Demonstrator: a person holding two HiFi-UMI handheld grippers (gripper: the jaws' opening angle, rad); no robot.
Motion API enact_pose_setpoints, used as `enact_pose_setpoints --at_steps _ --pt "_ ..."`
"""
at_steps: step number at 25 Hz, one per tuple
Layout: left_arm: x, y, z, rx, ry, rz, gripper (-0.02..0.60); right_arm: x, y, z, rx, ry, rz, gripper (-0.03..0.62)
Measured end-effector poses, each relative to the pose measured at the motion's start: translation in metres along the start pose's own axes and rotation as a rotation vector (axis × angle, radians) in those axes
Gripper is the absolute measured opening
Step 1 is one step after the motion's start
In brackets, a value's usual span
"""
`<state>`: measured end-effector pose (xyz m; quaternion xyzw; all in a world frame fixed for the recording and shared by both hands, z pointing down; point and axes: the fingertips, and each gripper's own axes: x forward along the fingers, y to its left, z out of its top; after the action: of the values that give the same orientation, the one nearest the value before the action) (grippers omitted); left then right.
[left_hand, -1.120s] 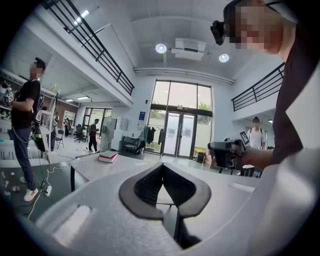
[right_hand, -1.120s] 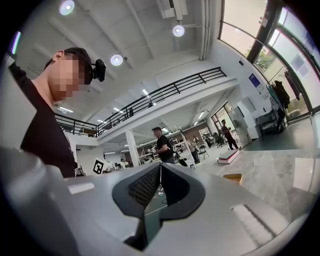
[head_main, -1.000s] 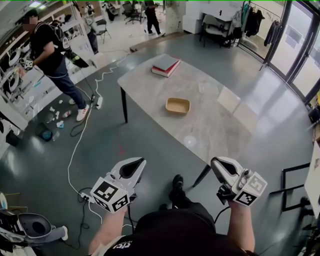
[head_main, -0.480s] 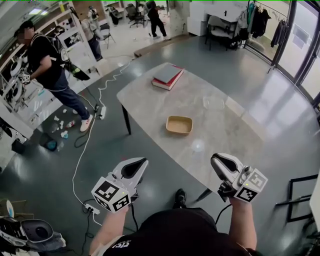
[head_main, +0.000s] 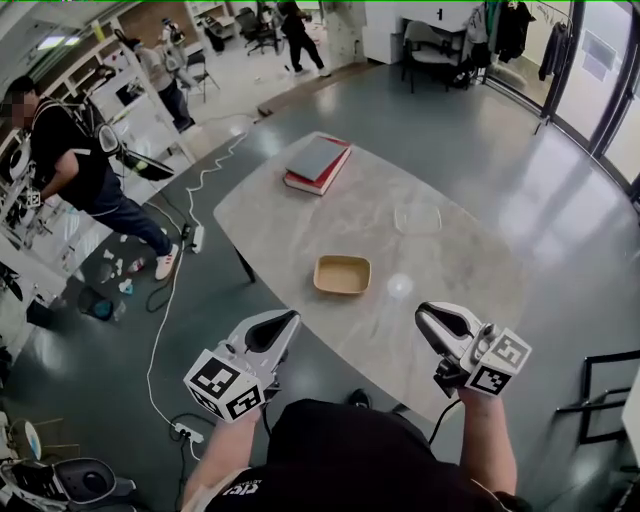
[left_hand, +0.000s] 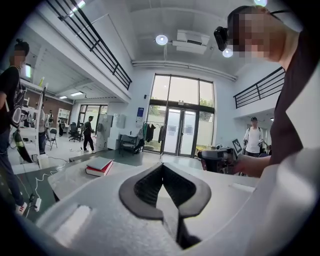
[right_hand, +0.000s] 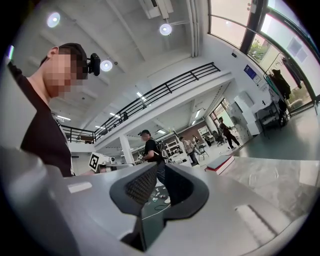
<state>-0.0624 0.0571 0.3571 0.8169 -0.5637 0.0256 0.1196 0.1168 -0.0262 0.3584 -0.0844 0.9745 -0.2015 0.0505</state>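
Two tongs in view, both held low in front of the person, pointing toward a pale marbled surface (head_main: 460, 262).

Far left: a bystander in a dark shirt (head_main: 70, 165) stands on the grey floor. A white cable (head_main: 165, 300) runs across the floor between the bystander and the surface.

Left tongs (head_main: 288, 320): tips sit about at the surface's near left edge, body over the floor. The marker cube (head_main: 225, 388) is at the rear, by the person's hand. In the left gripper view the jaws are closed, tips meeting, with nothing between them (left_hand: 162, 166).

On the surface, left to right:
- A stack of books (head_main: 316, 164), red beneath grey, lies at the far left corner, well apart from both tongs.
- A shallow tan tray (head_main: 342, 274) sits flat near the middle, nothing seen inside. It is the item nearest the tongs, ahead of the left pair, between the two and touched by neither.
- A clear, square-ish dish (head_main: 417, 217) lies flat beyond the tray and to its right, apart from it.

Right tongs (head_main: 424, 312): tips are over the near part of the surface, to the right of the tray. The marker cube (head_main: 497, 362) is behind them. In the right gripper view the jaws stand a narrow gap apart, holding nothing (right_hand: 160, 166). Only background shows through the gap. The books show to the right in that view (right_hand: 221, 163).
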Motion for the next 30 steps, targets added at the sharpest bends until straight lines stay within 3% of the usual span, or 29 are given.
enact_pose_setpoints --at_steps 9,19,30 --pt "0.068 0.05 -0.015 -0.025 0.041 -0.07 0.0 0.017 -0.073 -0.028 0.063 0.039 -0.116 0.049" --pt "0.168 0.112 0.008 0.02 0.094 -0.279 0.0 0.063 -0.148 -0.001 0.073 -0.011 -0.289 0.051" --pt "0.22 0.175 0.0 0.007 0.142 -0.487 0.0 0.112 -0.186 -0.009 0.07 0.003 -0.513 0.058"
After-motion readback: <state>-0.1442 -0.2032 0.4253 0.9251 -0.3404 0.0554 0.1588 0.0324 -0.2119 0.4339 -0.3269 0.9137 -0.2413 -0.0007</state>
